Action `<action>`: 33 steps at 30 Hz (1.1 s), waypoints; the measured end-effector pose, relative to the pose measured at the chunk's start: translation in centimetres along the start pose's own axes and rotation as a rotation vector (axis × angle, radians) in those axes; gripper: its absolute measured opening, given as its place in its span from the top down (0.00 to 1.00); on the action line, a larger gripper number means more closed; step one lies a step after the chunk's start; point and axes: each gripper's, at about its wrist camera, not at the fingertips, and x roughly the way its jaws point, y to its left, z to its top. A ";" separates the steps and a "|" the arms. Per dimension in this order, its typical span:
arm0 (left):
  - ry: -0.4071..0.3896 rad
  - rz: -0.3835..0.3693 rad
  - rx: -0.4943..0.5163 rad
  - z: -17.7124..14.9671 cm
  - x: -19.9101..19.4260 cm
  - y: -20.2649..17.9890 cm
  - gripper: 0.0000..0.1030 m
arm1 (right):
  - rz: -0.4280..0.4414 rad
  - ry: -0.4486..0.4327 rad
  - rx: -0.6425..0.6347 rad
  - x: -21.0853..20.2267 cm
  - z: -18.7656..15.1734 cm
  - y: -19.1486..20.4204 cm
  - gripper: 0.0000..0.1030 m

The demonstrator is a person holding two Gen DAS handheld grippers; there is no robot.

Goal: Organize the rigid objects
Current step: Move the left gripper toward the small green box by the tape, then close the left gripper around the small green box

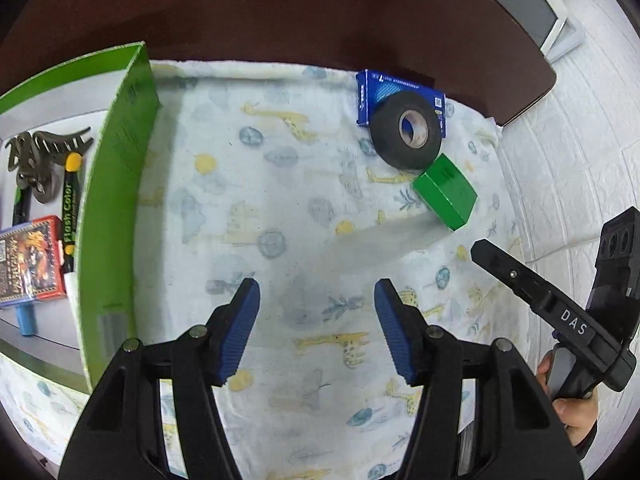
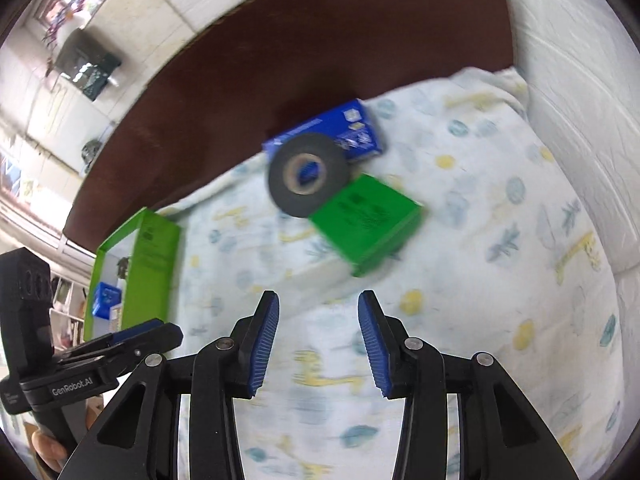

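A black tape roll [image 1: 406, 136] leans on a blue box [image 1: 396, 94] at the far side of the patterned cloth, with a small green box [image 1: 446, 192] just in front. All three also show in the right wrist view: tape roll [image 2: 308, 176], blue box [image 2: 352, 128], green box [image 2: 368, 220]. My left gripper [image 1: 318, 328] is open and empty over bare cloth, short of them. My right gripper [image 2: 318, 344] is open and empty, facing the green box. The right gripper's body [image 1: 560, 312] shows at the right of the left wrist view.
A green-walled tray [image 1: 120, 184] at the left holds a hair claw [image 1: 36, 160], a Flash Color marker [image 1: 69, 212] and a red card pack [image 1: 32, 260]. The tray also shows in the right wrist view [image 2: 152, 264]. A dark brown board [image 1: 320, 12] lies beyond the cloth.
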 end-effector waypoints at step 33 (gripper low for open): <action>0.094 -0.112 0.111 7.3 7.6 -9.2 0.67 | 0.181 0.010 0.299 2.9 3.0 -7.8 0.58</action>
